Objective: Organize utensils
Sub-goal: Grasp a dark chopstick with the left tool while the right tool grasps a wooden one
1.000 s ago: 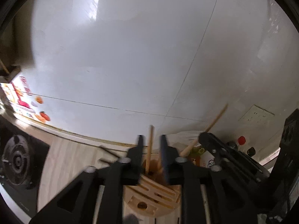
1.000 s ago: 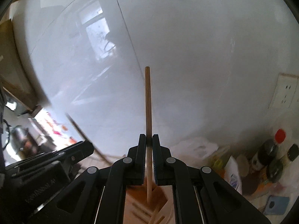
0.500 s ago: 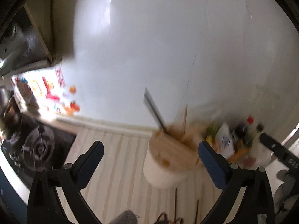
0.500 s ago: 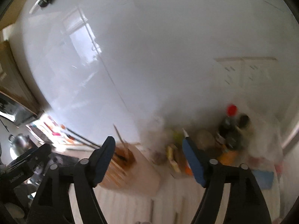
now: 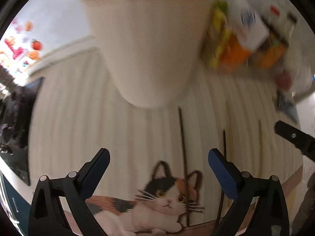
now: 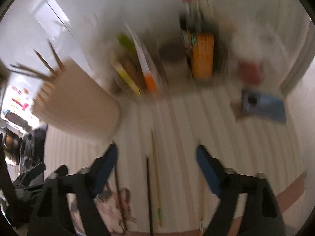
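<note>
A cream utensil holder (image 5: 145, 45) stands on the striped mat (image 5: 78, 127), and several chopsticks (image 6: 47, 64) stick out of its top. My left gripper (image 5: 158, 155) points down at the mat. Its jaws are wide and closing slightly, with nothing gripped. A dark chopstick (image 5: 183, 147) lies on the mat below them. My right gripper (image 6: 157, 151) hangs over a dark chopstick (image 6: 148, 192) and a pale wooden one (image 6: 155, 177). Its jaws are closing and the pads touch neither. Both views are blurred.
Sauce bottles and packets (image 6: 200, 55) crowd the back by the white wall. A blue object (image 6: 263, 106) lies at the right. A black stove (image 5: 11, 127) borders the mat on the left. The mat carries a printed cat (image 5: 163, 196). More chopsticks (image 5: 260, 147) lie to the right.
Both grippers let go of the chopsticks they held over the holder and opened. They then dropped and tilted down towards the mat, so the holder now sits high in both views.
</note>
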